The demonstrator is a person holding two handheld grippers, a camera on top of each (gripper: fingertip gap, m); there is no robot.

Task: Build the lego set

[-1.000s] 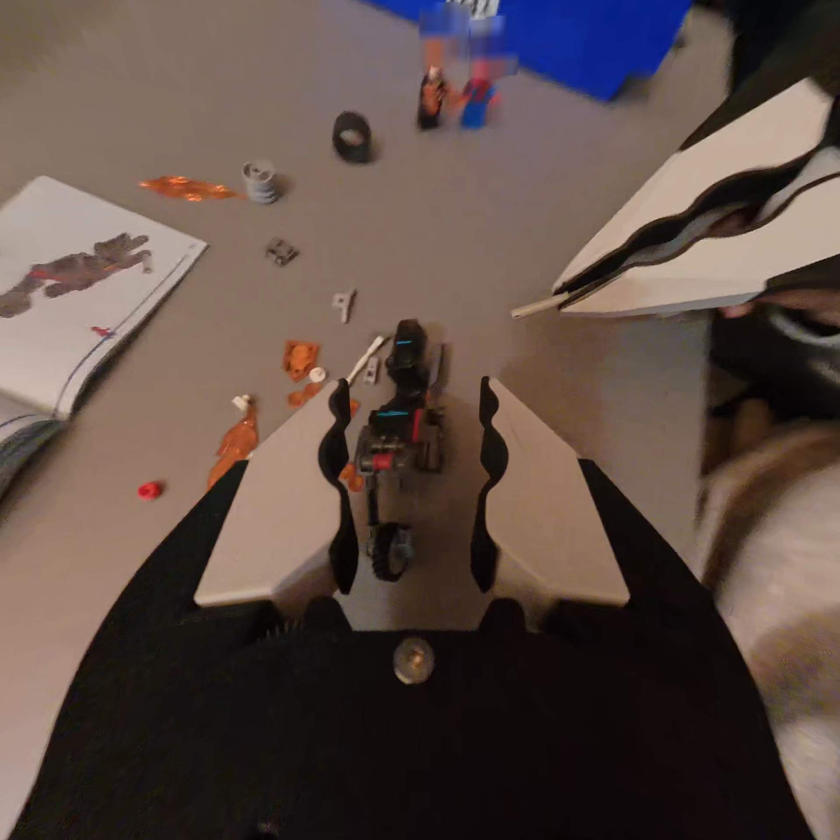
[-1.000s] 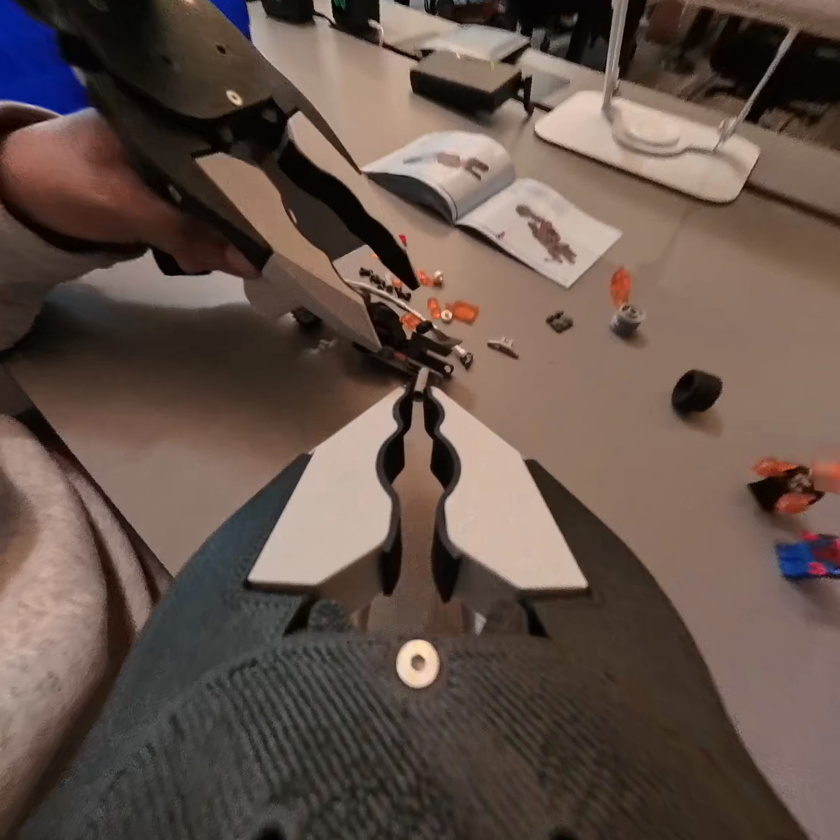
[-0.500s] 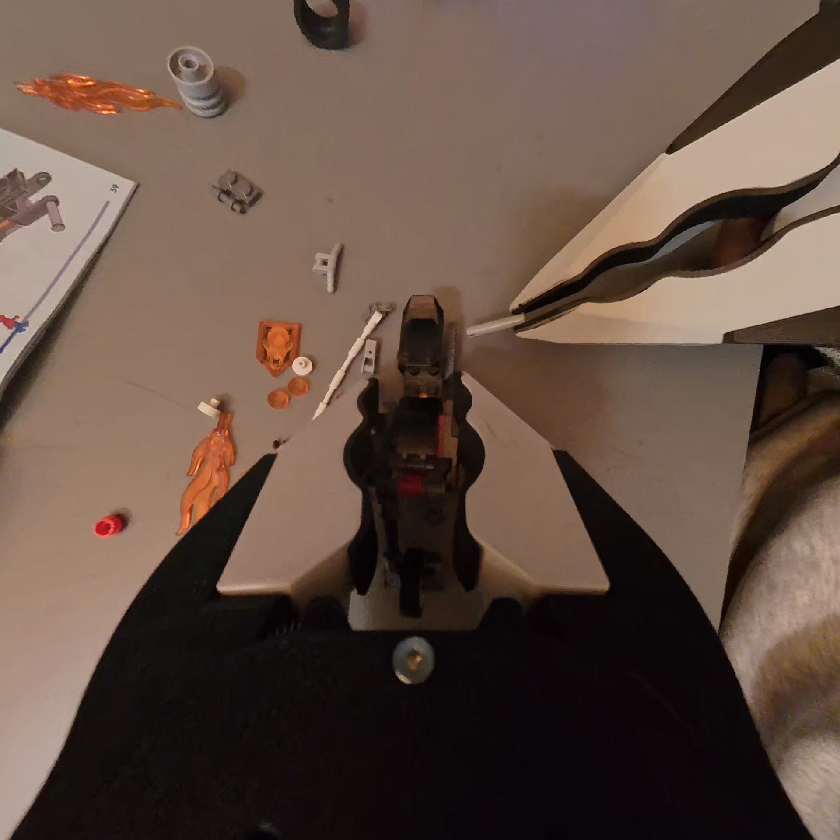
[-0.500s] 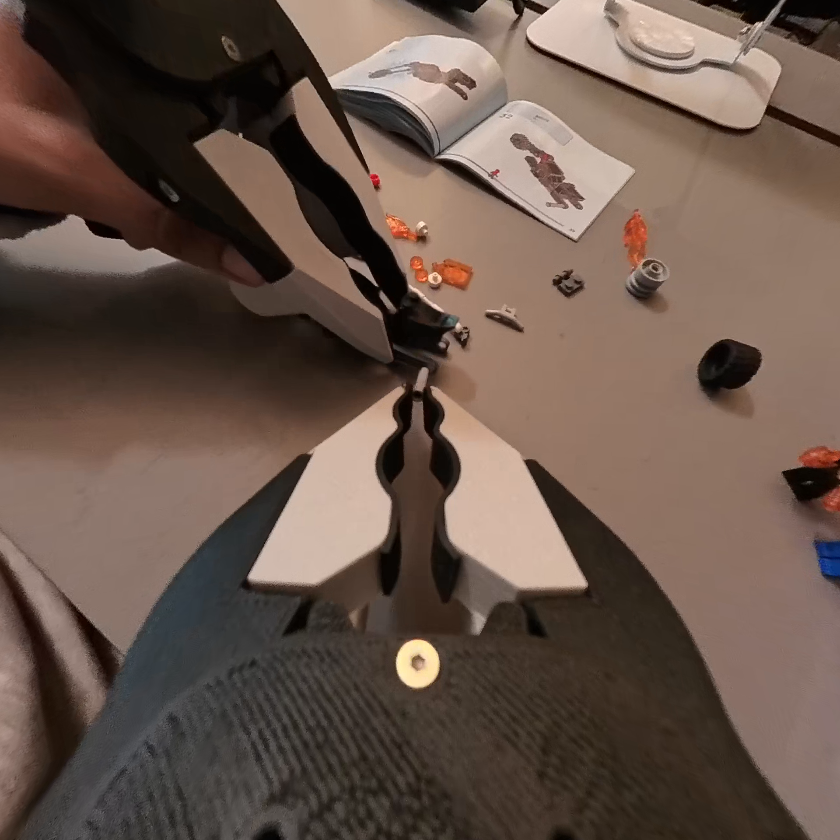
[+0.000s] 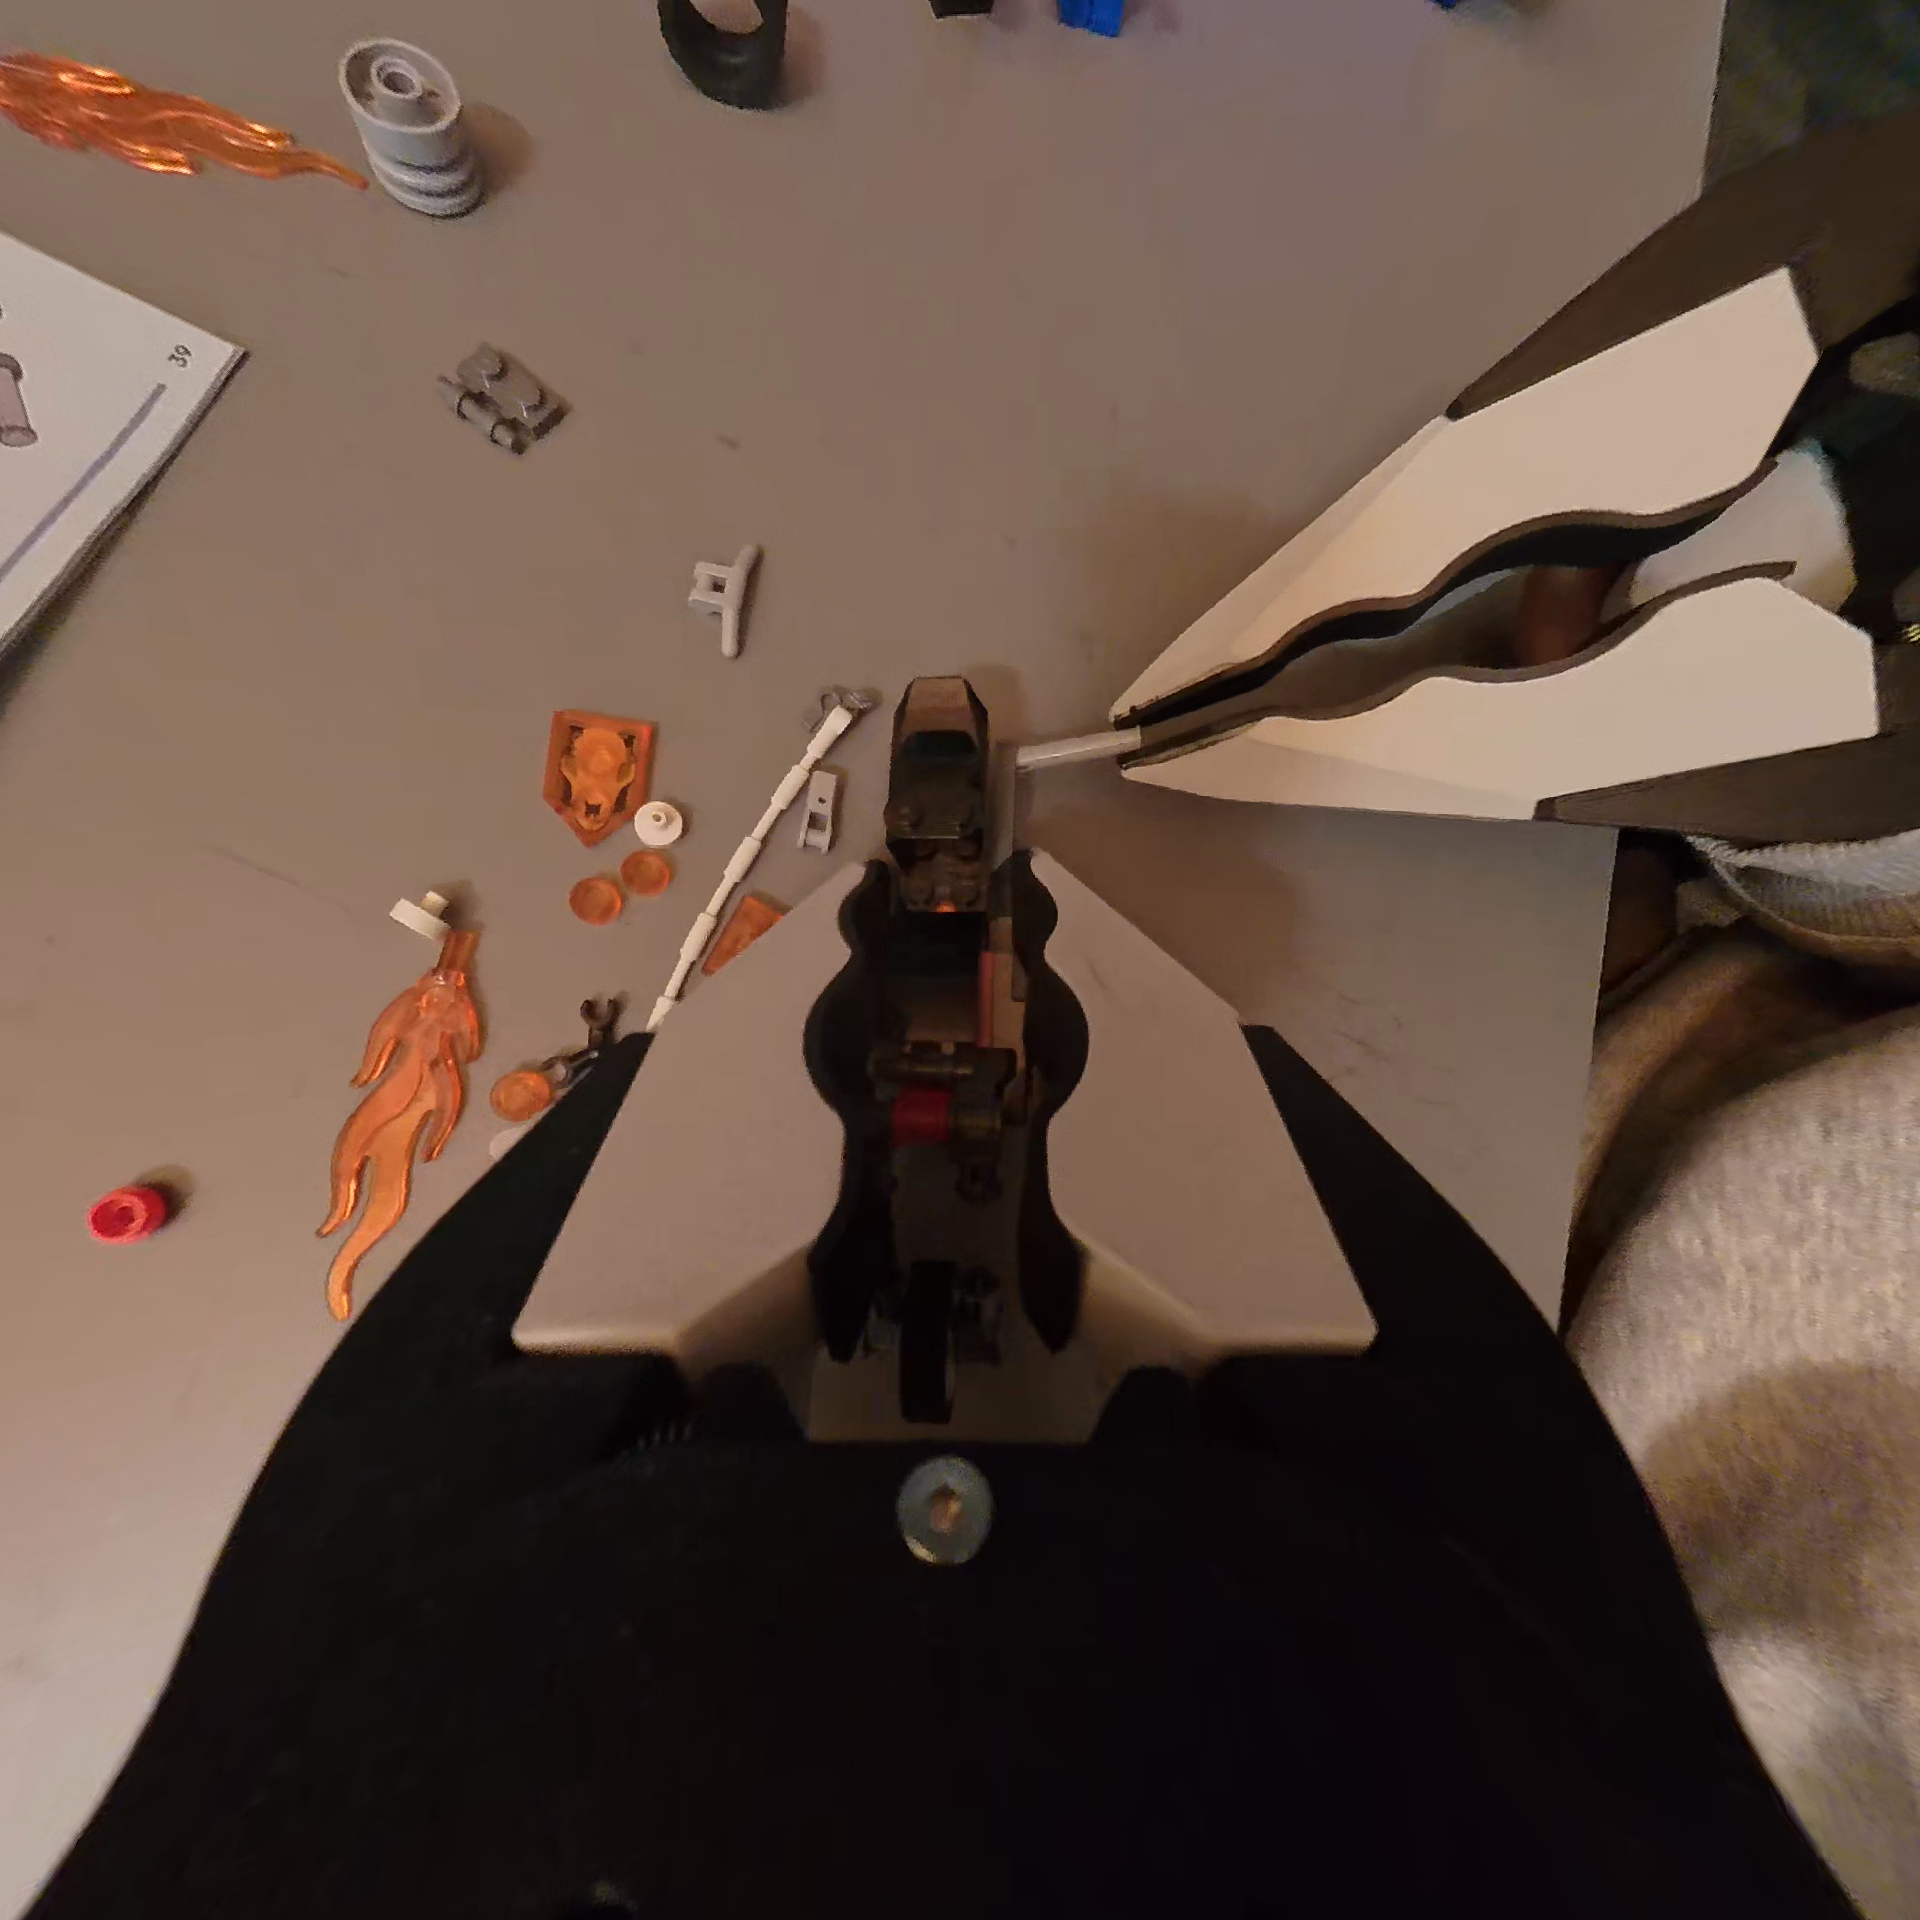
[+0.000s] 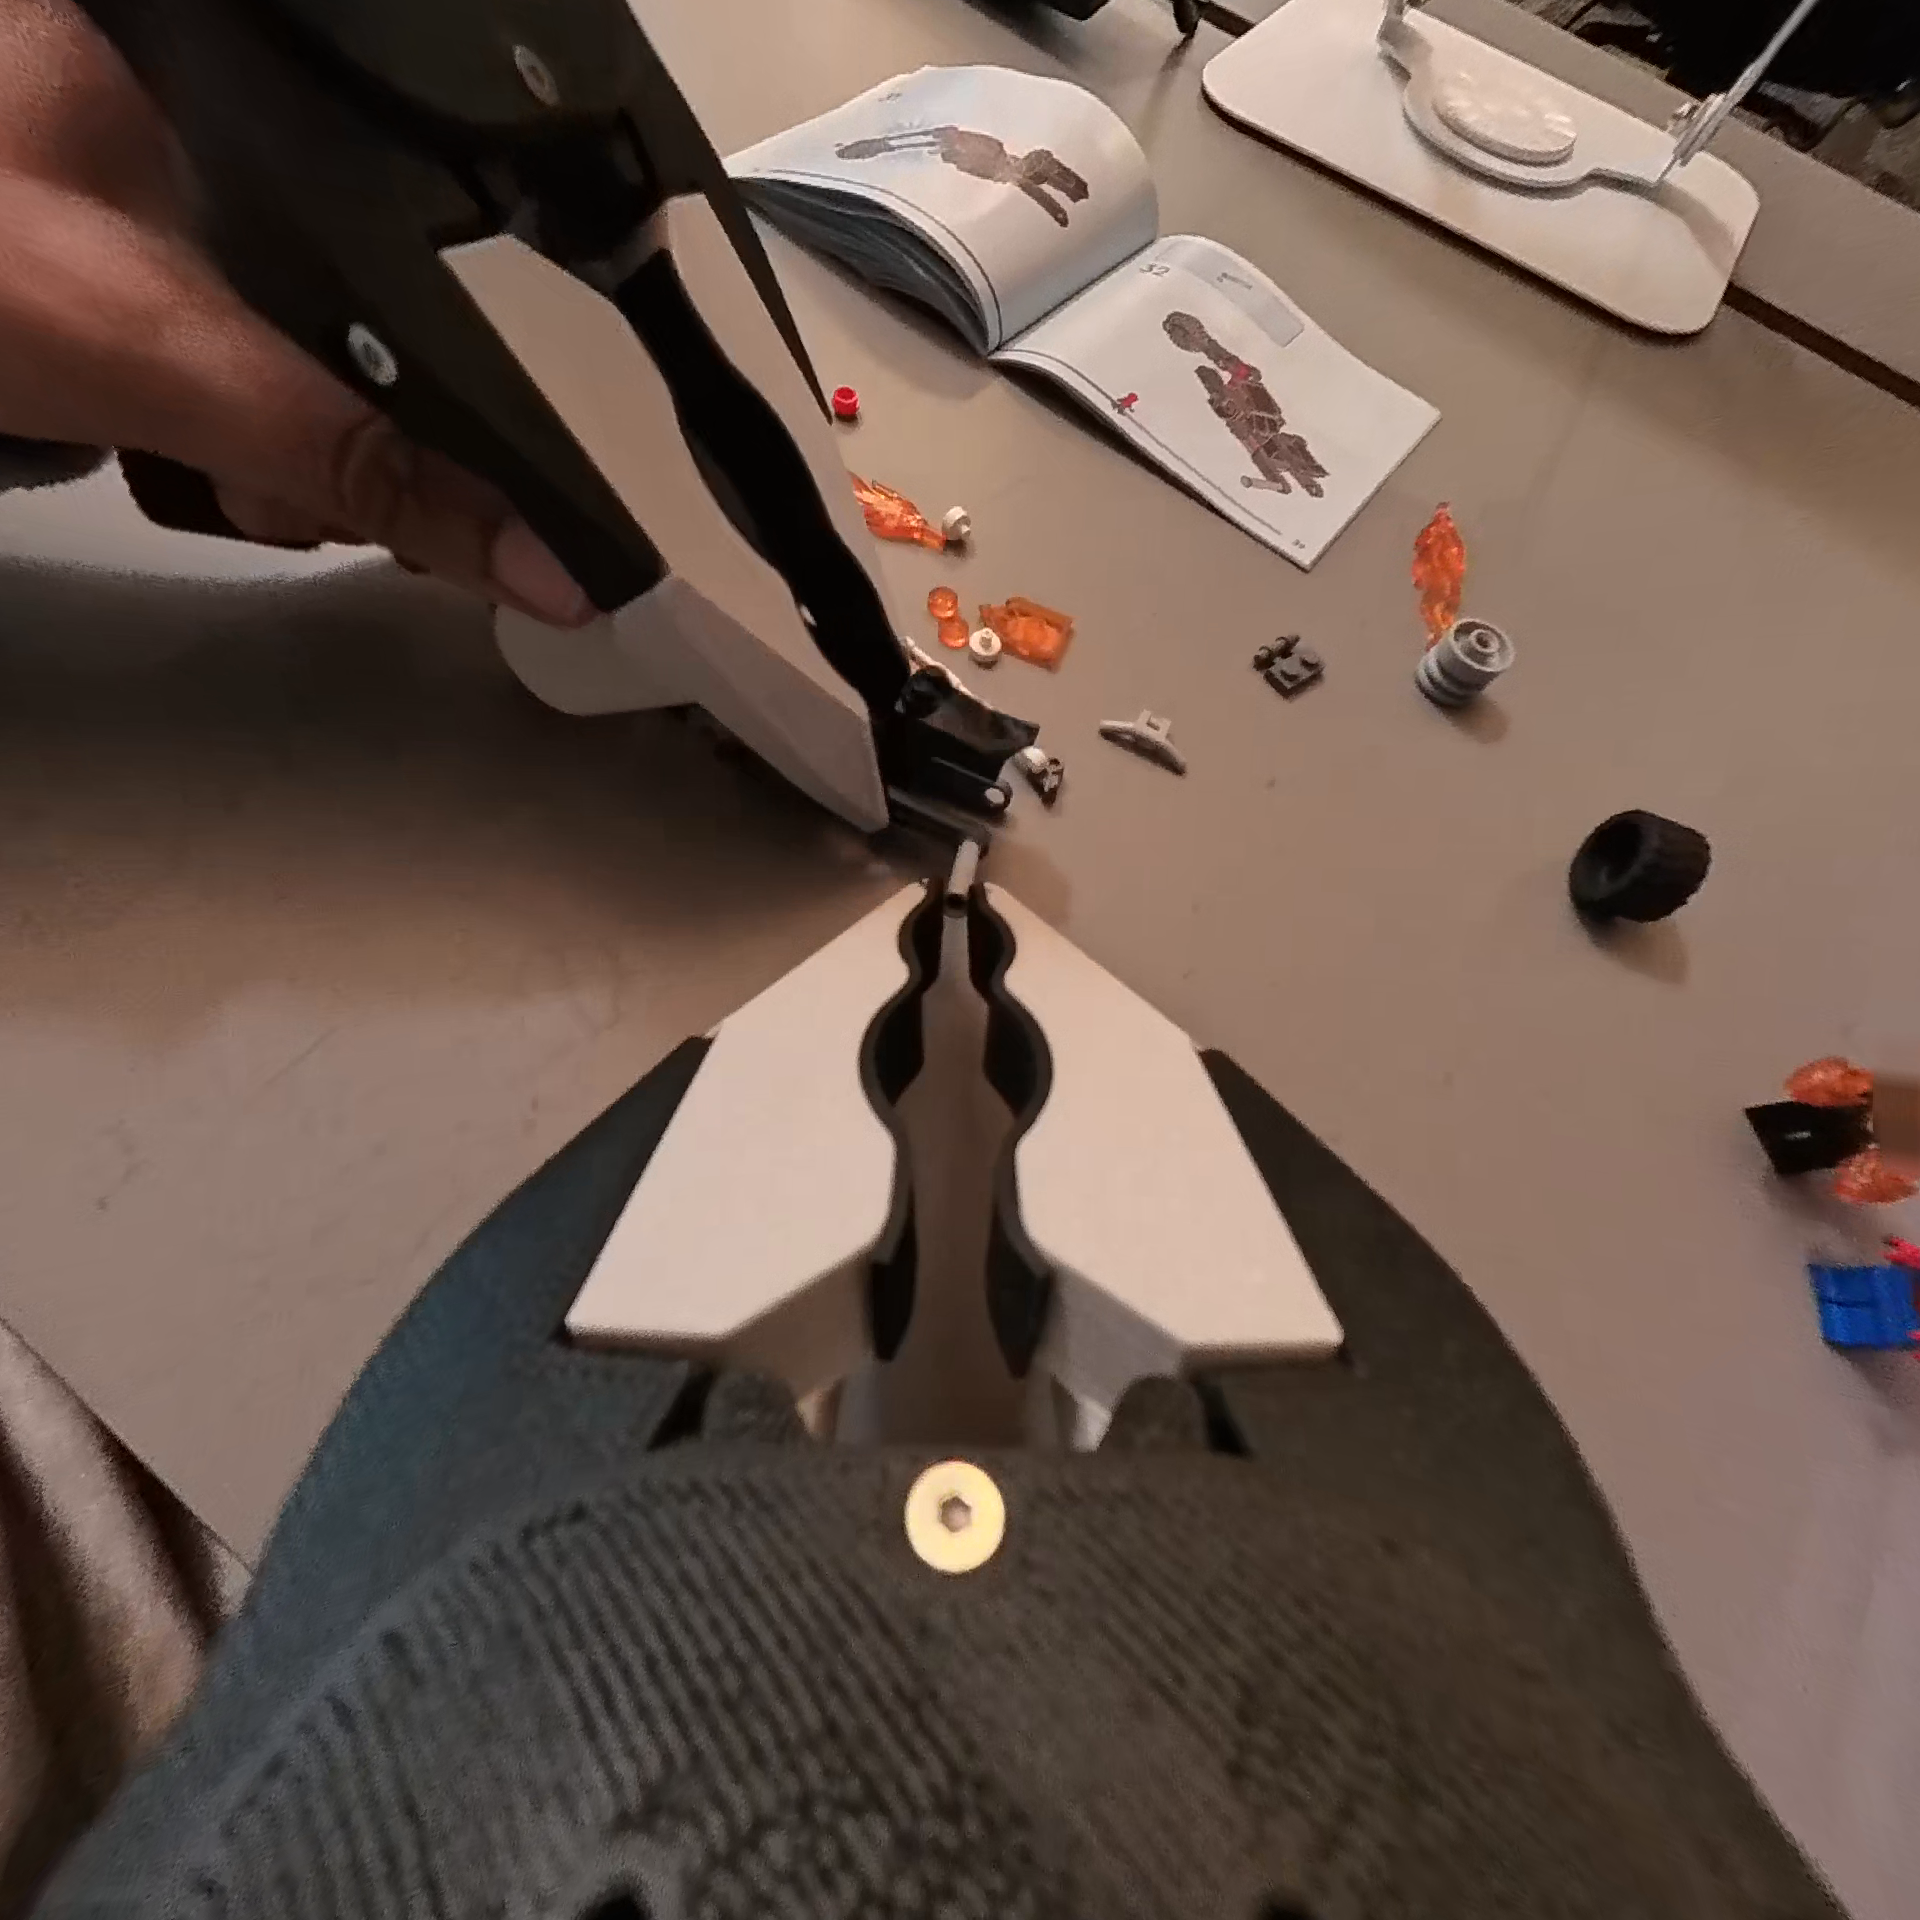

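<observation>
My left gripper (image 5: 940, 868) is shut on the dark lego motorcycle (image 5: 940, 790), whose front sticks out past the fingertips and whose wheel (image 5: 928, 1340) sits deep between the jaws. It also shows in the right wrist view (image 6: 951, 743), low on the table. My right gripper (image 6: 948, 891) is shut on a thin light grey bar (image 6: 961, 868). In the left wrist view the bar (image 5: 1070, 746) points left from the right gripper (image 5: 1127, 732), and its tip touches the motorcycle's right side.
Loose parts lie left of the motorcycle: orange flames (image 5: 405, 1091), an orange shield tile (image 5: 601, 771), a white segmented rod (image 5: 748, 862), a red stud (image 5: 127, 1214), grey pieces (image 5: 504, 398), a grey wheel hub (image 5: 412, 125) and a black tyre (image 6: 1640, 864). An open instruction booklet (image 6: 1039, 270) lies beyond. My left and right fingertips are right by each other.
My left gripper closed on the motorcycle, which lay between its open jaws a second ago. My right gripper moved the bar in until its tip reached the motorcycle's side.
</observation>
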